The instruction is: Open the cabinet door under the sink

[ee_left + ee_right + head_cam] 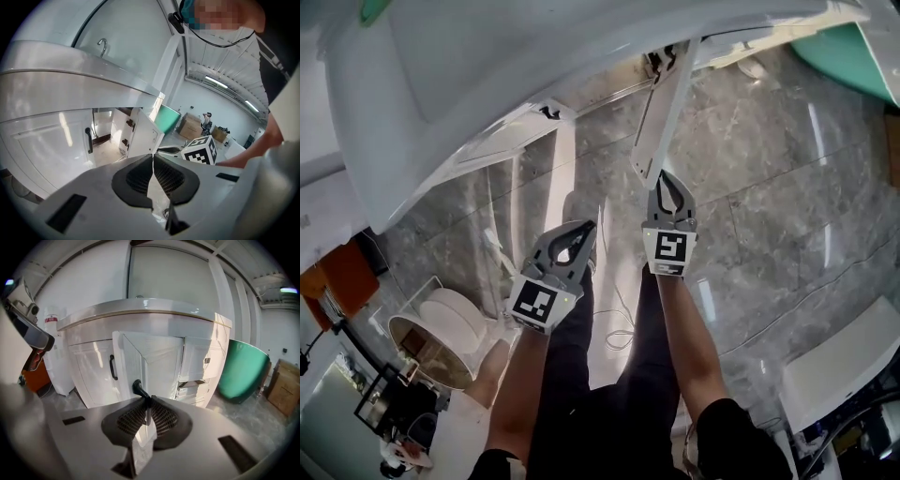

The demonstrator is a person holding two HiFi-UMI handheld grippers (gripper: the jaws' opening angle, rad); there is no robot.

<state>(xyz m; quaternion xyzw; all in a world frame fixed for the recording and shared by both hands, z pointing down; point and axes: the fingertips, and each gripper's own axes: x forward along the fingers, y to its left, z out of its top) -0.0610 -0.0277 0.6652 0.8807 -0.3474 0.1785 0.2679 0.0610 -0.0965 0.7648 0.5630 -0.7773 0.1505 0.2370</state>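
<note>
The white sink cabinet (140, 317) has a right-hand door (154, 364) swung open towards me; in the head view the door (664, 108) shows edge-on. My right gripper (147, 401) is shut on the door's black handle (138, 388), and the right gripper (665, 180) sits at the door's outer edge. The left-hand door (96, 371) stays closed, its black handle (88, 139) untouched. My left gripper (582, 231) hangs lower left of the right one. The left gripper (153, 158) is shut on nothing, away from the cabinet.
A green tub (242, 373) stands right of the cabinet. Cardboard boxes (283, 390) lie further right. A round white bin (441, 333) and an orange object (342, 277) sit at the left. A partly open drawer (194, 383) shows beside the open door. My legs stand on grey floor tiles (787, 206).
</note>
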